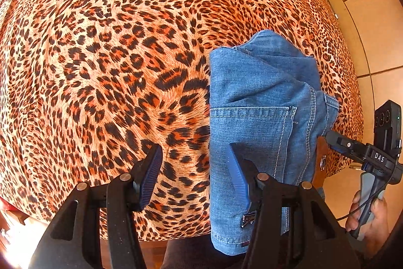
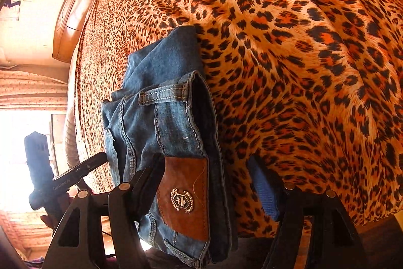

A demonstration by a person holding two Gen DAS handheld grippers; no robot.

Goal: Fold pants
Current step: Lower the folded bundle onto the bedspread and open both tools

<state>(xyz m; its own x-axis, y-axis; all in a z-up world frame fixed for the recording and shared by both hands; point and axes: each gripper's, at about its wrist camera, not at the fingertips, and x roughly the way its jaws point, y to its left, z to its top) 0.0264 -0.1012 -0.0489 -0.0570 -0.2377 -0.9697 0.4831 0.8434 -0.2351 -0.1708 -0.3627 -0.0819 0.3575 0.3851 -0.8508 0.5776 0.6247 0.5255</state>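
Blue denim pants [image 1: 262, 102] lie folded into a compact bundle on the leopard-print bed cover [image 1: 105, 62], near its front edge. A back pocket faces up in the left wrist view. In the right wrist view the pants [image 2: 166, 117] show the waistband, a belt loop and a brown leather patch [image 2: 187, 198]. My left gripper [image 1: 195, 168] is open, its right finger over the bundle's left edge. My right gripper [image 2: 209, 183] is open, its jaws on either side of the waistband end. It also shows in the left wrist view [image 1: 335, 139], at the bundle's right side.
The bed cover [image 2: 302, 54] spreads wide beyond the pants. Tan floor tiles [image 1: 372, 24] lie to the right of the bed. A wooden headboard [image 2: 73, 17] stands at the far end, with a bright window [image 2: 22, 143] at the left.
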